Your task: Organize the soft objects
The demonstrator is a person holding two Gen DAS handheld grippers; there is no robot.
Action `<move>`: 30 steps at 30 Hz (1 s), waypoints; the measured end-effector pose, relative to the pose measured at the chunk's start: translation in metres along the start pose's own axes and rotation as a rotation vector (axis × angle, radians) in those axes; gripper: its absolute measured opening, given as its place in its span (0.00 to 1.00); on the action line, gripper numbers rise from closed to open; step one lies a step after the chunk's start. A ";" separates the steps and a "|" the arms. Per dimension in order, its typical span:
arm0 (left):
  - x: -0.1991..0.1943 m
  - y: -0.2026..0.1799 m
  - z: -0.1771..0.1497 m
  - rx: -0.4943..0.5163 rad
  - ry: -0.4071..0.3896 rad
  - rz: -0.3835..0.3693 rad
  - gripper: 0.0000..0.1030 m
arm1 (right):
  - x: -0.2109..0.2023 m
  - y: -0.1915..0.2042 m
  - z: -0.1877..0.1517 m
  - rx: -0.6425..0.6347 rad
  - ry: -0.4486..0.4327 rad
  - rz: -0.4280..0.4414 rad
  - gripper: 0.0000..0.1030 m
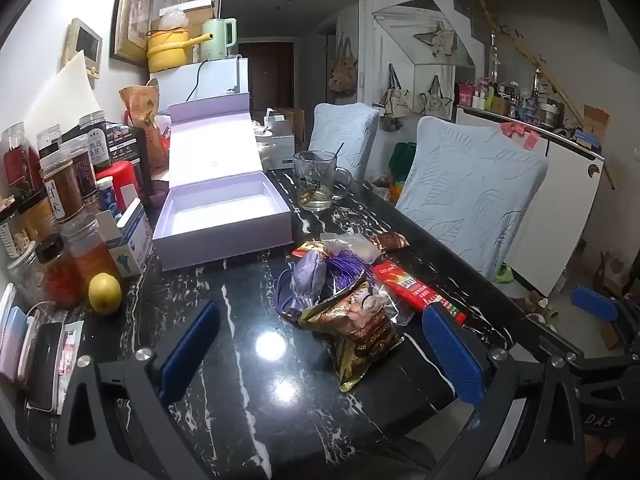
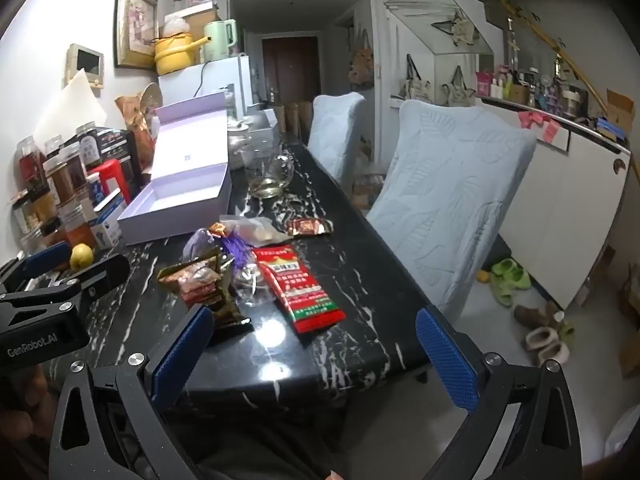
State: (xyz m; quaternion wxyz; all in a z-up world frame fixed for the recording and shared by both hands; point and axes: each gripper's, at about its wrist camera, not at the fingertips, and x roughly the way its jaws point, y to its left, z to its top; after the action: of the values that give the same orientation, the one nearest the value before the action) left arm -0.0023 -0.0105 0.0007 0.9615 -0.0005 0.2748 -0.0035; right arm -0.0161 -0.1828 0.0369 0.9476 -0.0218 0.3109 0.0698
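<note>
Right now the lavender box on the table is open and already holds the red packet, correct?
Not quite. The lavender box is open but empty; the left wrist view shows its bare floor. The red packet lies flat on the table.

One open lilac box (image 1: 224, 216) at centre left, one glass mug (image 1: 318, 180) just right of it. One yellow fruit (image 1: 105, 293) lower left. Two blue-covered chairs (image 1: 468, 188) on the right. In the middle pile: one red packet (image 1: 416, 290), one purple pouch (image 1: 308, 276), one gold-brown snack bag (image 1: 360, 332). Two grippers: left gripper (image 1: 320, 356), right gripper (image 2: 316, 364).
</note>
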 end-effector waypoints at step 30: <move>-0.004 0.011 -0.005 -0.018 -0.007 -0.026 1.00 | -0.006 0.004 0.000 -0.003 -0.020 -0.001 1.00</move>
State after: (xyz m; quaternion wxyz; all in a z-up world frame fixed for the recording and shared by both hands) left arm -0.0085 0.0010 -0.0012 0.9623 -0.0128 0.2713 -0.0133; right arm -0.0211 -0.1799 0.0401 0.9506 -0.0229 0.3015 0.0700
